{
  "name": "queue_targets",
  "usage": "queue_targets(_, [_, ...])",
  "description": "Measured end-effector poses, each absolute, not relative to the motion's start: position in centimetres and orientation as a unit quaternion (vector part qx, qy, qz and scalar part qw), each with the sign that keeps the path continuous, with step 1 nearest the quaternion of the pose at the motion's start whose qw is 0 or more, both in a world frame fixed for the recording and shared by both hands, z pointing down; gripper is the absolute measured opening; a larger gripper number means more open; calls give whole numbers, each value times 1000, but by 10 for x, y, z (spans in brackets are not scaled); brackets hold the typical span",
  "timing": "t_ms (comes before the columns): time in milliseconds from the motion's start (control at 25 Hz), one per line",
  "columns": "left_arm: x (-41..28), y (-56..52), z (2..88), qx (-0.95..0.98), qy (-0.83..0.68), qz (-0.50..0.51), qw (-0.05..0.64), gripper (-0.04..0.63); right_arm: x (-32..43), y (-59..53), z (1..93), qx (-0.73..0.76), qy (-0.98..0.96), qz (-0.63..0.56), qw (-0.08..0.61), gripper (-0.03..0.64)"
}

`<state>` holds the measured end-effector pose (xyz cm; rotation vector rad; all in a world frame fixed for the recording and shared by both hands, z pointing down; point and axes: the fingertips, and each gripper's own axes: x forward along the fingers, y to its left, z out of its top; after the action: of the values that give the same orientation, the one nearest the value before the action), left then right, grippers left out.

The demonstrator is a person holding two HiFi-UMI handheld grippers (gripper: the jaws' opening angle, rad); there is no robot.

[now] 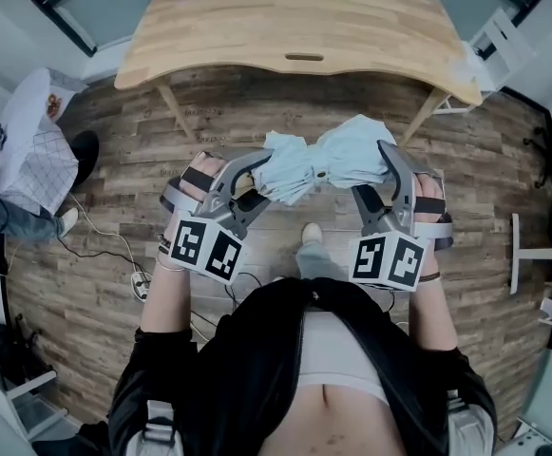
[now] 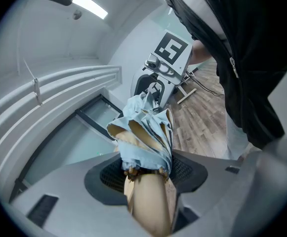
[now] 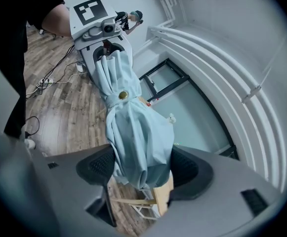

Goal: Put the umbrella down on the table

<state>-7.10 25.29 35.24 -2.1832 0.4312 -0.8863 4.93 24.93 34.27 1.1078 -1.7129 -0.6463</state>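
I hold the folded umbrella (image 1: 318,164) crosswise between both grippers, over the plank floor (image 1: 209,112) just short of the near edge of the pale wooden table (image 1: 304,27). The left gripper (image 1: 255,180) is clamped on the smooth tan handle end, which only its own view shows. The right gripper (image 1: 378,174) pinches crumpled pale-blue cloth. Only the right gripper view shows the round brass snap (image 3: 123,96) on the strap.
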Motion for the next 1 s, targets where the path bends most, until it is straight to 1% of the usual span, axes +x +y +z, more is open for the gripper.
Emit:
queue_targets(320, [-28, 175, 338, -844, 184, -338, 374, 233, 92, 170, 326, 455, -696, -287, 476, 339])
queue_targets(560, [-4, 143, 337, -843, 195, -338, 371, 233, 116, 136, 324, 447, -699, -294, 475, 339])
queue_targets(1000, [2, 114, 338, -840, 193, -346, 370, 233, 122, 106, 327, 448, -703, -286, 472, 339])
